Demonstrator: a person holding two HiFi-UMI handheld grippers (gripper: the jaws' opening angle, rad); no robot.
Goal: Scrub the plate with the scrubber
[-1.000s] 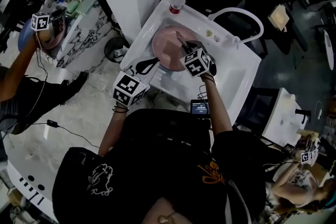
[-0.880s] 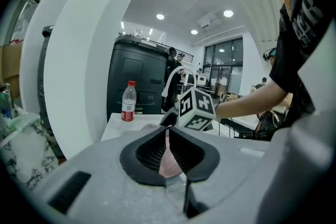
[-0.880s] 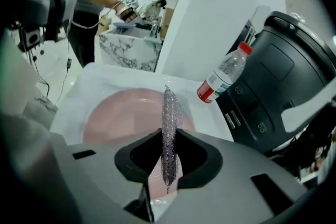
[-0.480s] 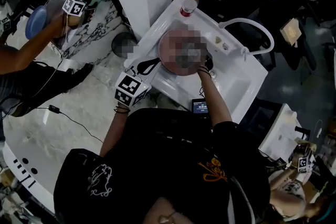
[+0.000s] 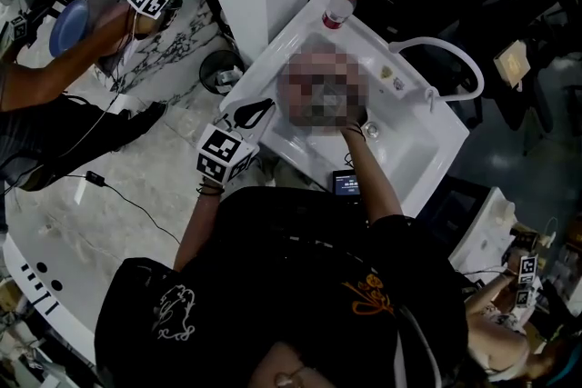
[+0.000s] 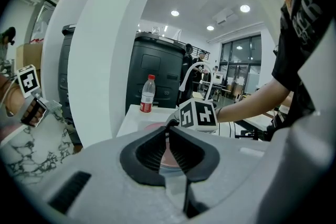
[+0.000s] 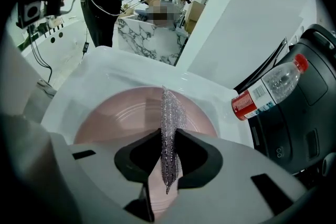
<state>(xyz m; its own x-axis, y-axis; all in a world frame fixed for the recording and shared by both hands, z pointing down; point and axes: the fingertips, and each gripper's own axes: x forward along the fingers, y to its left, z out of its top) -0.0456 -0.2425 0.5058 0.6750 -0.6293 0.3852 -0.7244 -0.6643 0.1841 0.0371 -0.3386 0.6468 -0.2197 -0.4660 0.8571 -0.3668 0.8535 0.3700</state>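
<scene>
A pink plate (image 7: 121,118) lies in the white sink (image 7: 105,68). My right gripper (image 7: 168,136) is shut on a silvery mesh scrubber (image 7: 170,113), which stands edge-on over the plate's middle. In the head view a mosaic patch hides both the plate and that gripper. My left gripper (image 5: 257,111) sits at the plate's left rim. In the left gripper view its jaws (image 6: 168,131) are closed, with the pink plate edge (image 6: 165,157) between the pads. The right gripper's marker cube (image 6: 198,115) shows just beyond them.
A red-capped bottle (image 5: 337,9) stands at the sink's far corner, with a white hose loop (image 5: 446,50) to its right. A small screen (image 5: 346,184) hangs at the sink's near edge. At the left, another person holds a blue plate (image 5: 68,23) by a marble counter.
The head view has drifted a little. My left gripper stays at the plate's left rim. A mosaic patch now hides my right gripper. The person at the left has moved their arm.
</scene>
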